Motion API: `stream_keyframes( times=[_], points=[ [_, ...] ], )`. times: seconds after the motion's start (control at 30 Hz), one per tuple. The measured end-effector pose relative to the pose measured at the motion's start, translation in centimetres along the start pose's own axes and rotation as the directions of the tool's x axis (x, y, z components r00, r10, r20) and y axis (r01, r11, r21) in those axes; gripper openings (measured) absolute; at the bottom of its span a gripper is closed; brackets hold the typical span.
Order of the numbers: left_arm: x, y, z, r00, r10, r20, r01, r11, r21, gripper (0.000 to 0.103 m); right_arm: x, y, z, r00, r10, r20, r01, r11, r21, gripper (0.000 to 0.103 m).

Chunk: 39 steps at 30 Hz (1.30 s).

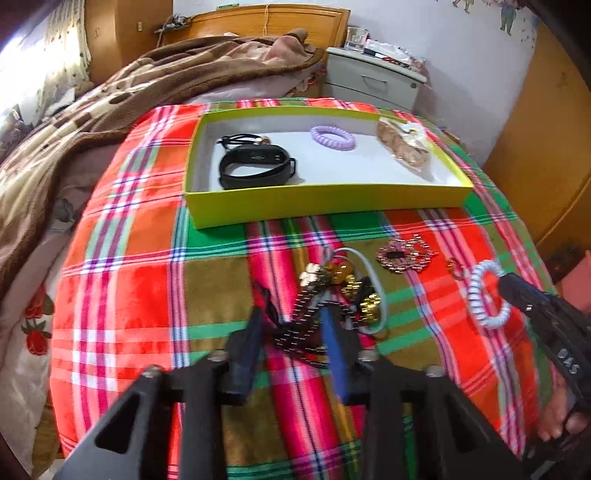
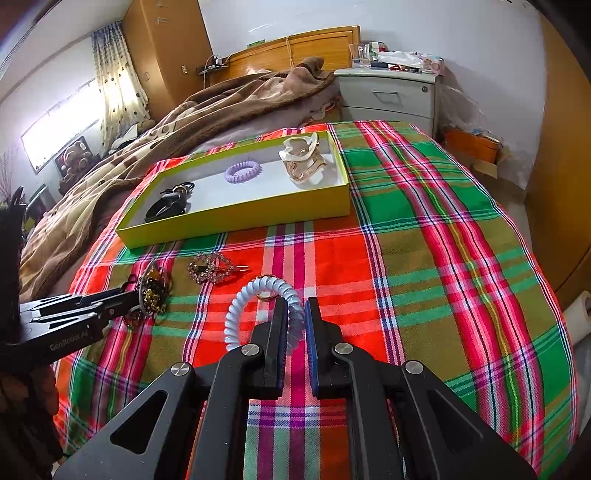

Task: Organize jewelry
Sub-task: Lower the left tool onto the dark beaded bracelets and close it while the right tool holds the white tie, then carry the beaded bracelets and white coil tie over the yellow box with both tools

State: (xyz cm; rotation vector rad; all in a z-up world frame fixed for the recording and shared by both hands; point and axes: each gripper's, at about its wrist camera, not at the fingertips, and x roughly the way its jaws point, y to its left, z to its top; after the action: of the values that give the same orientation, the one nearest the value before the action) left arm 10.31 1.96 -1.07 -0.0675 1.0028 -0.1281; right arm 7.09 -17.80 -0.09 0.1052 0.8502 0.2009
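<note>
While the pale blue spiral hair tie sits pinched on its right side between the nearly closed pads of the right tool, most of its loop lies free on the plaid cloth.

Left tool: half open, fingers down around a tangled pile of dark beaded strands and gold beads. Image is blurred; can't tell if the pads press on it. A grey cord loop runs round the pile's right edge.

Loose on the cloth, count:
- 1 tangled pile, under the left tool
- 1 rhinestone hair clip, between pile and blue tie, apart from both
- 1 small ring-like piece just beside the blue tie's far edge, too small to identify
- 1 blue spiral tie

Yellow-green shallow box sits beyond them on the cloth, white inside. Contents, count:
- 1 black wristband, left end
- 1 black cord piece with a gold bead touching it behind
- 1 lilac spiral hair tie, middle
- 1 cream and gold claw clip, right end

Around: brown blanket heaped on the bed to the left, wooden headboard behind, pale nightstand with a glass and clutter on top. Nothing stands between the loose pieces and the box's near wall.
</note>
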Motion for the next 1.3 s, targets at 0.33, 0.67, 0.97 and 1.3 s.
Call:
stream_keyframes(
  times=[0.33, 0.67, 0.97, 1.3],
  points=[
    [-1.4, 0.6, -0.1, 0.998, -0.062, 0.032, 0.062, 0.998, -0.025, 0.014, -0.3, 0.0, 0.0, 1.0, -0.013, 0.008, 0.013, 1.0, 0.003, 0.01],
    [-4.1, 1.1, 0.5, 0.988, -0.119, 0.096, 0.123, 0.992, -0.033, 0.006, -1.0, 0.0, 0.2, 0.999, -0.023, 0.027, 0.023, 1.0, 0.009, 0.01],
    [-7.7, 1.1, 2.1, 0.964, -0.181, 0.194, 0.187, 0.982, -0.017, 0.006, -1.4, -0.2, 0.4, 0.999, -0.025, 0.041, 0.024, 0.999, 0.021, 0.01],
    [-7.4, 1.2, 2.7, 0.964, -0.194, 0.183, 0.202, 0.979, -0.023, 0.006, -1.9, -0.2, 1.0, 0.998, -0.026, 0.059, 0.025, 1.0, 0.018, 0.01]
  ],
)
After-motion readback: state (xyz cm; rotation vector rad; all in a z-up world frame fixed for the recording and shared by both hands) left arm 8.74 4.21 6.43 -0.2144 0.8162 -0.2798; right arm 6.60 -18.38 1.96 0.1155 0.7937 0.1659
